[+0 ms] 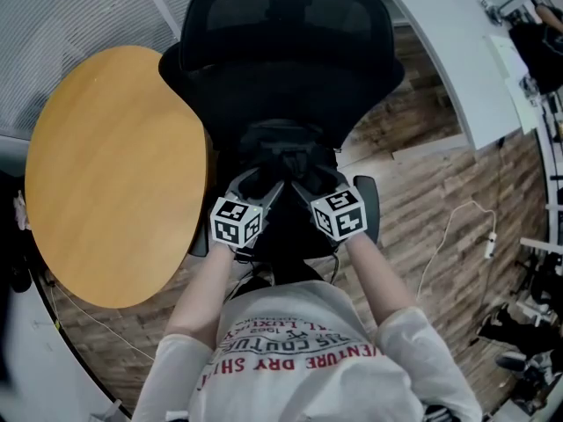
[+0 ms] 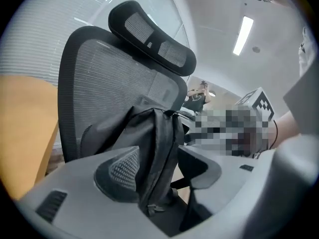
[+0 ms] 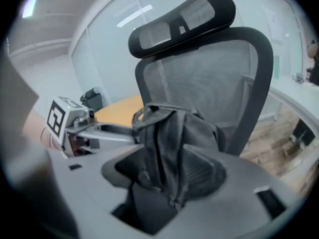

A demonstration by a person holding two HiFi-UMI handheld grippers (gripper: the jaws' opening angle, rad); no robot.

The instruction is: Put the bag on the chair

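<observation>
Bag (image 1: 281,152) stands upright on the chair (image 1: 281,33) seat, up against the backrest. Left gripper (image 2: 159,171) has its jaws spread wide either side of the bag, not squeezing. Right gripper (image 3: 164,171) does likewise, jaws apart with bag fabric between.

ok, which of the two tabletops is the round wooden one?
The table on the person's left, beside the chair. The desk at the head view's upper right is white with a long curved edge.

Round wooden table (image 1: 114,174) on plank floor (image 1: 422,209), ceiling strip light (image 2: 243,34) overhead.
</observation>
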